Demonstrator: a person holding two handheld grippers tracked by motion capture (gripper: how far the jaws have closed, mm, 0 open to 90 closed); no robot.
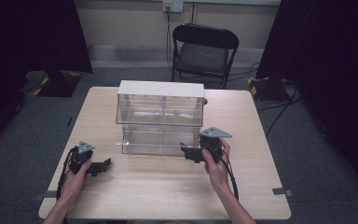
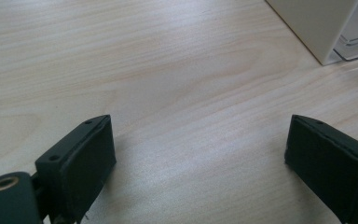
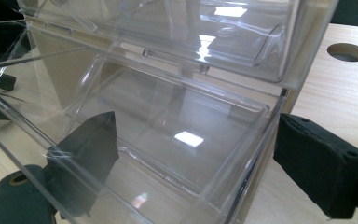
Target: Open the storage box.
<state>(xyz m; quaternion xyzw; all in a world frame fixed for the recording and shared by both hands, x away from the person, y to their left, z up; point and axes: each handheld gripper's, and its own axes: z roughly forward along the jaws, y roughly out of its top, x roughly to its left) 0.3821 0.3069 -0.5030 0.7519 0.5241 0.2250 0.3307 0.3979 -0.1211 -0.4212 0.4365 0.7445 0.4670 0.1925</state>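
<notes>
Left gripper (image 1: 103,164) rests low near the counter's (image 1: 168,196) front-left corner, held in the person's left hand (image 1: 74,179). Its jaws stand wide apart with nothing between them but bare wood. The left gripper view shows a white corner of the drawer unit (image 2: 317,28) at upper right, well apart from this gripper. Judged idle for now.

Drawer unit (image 1: 161,116) sits mid-counter, toward the far edge: a white-topped frame with two tiers of clear drawers. The upper tier looks flush. The lower drawer (image 1: 161,142) stands out forward of the frame toward the front edge, so I read it as pulled partly open. Both tiers appear empty as far as the clear walls allow.

Right gripper (image 1: 186,151), in the right hand (image 1: 216,165), is at the lower drawer's right front corner. In the right gripper view its jaws are spread wide and straddle the clear wall of the lower drawer (image 3: 177,140): one pad seen through the plastic, inside the drawer, the other outside on the counter side. Pads not yet pressed on the wall; whether either touches it, cannot tell.

Status: drawer out, grip not closed. Remaining, by my reading: close on the wall, then move the drawer in or out; which way is unclear.
</notes>
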